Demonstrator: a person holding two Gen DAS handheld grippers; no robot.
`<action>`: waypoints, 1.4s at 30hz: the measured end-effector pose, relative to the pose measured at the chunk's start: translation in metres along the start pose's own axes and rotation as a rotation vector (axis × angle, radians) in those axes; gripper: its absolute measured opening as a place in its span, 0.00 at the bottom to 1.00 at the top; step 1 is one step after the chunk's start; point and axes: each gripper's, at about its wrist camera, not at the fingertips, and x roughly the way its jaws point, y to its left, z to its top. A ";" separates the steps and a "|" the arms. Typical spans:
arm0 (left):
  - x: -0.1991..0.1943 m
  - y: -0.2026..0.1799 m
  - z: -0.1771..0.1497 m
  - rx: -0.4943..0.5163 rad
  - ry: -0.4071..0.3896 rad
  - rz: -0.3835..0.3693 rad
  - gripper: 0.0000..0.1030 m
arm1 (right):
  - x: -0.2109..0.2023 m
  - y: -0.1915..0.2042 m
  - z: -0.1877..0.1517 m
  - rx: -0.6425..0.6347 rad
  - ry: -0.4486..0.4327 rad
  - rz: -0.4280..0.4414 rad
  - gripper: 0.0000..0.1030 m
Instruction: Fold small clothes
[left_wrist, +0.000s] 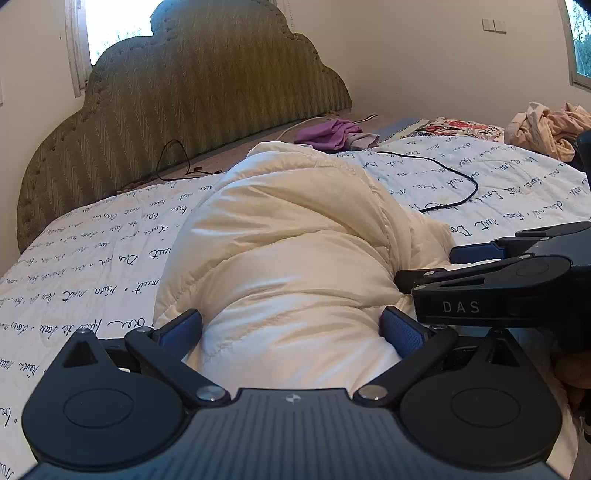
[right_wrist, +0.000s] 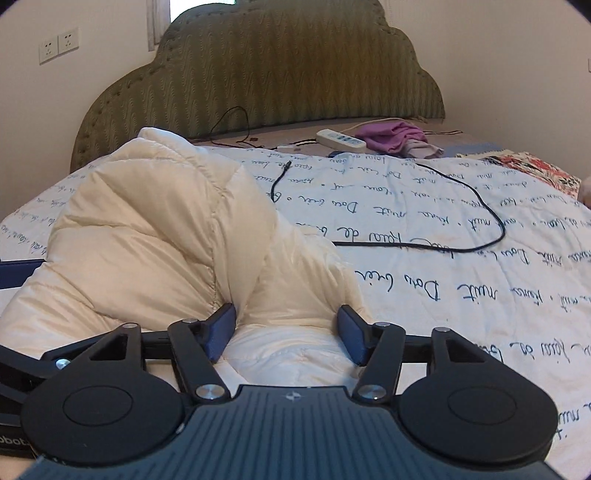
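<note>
Slippage is the risk: the puffy cream quilted jacket (left_wrist: 295, 258) bulges between the left gripper (left_wrist: 291, 328)'s wide-apart jaws and the right gripper (right_wrist: 288, 332)'s parted ones, seemingly unpinched, so the springy padding may unfold across the script-printed white bedcover (right_wrist: 443, 258).

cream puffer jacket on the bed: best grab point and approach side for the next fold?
Judging by its pose, grip the cream puffer jacket at its near edge, coming low from the near side of the bed. It lies bunched in a tall hump, so the top offers only rounded bulk, while the near edge flattens onto the quilt. The right gripper and left gripper straddle that edge.
</note>
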 end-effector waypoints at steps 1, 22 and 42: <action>0.000 -0.001 -0.001 0.003 -0.001 0.003 1.00 | 0.001 -0.001 -0.001 0.006 -0.001 -0.001 0.65; -0.007 -0.006 -0.009 0.048 -0.031 0.012 1.00 | 0.007 -0.023 -0.012 0.123 0.014 -0.018 0.92; 0.003 0.130 -0.061 -0.656 0.141 -0.592 1.00 | -0.009 -0.067 -0.050 0.460 0.170 0.564 0.87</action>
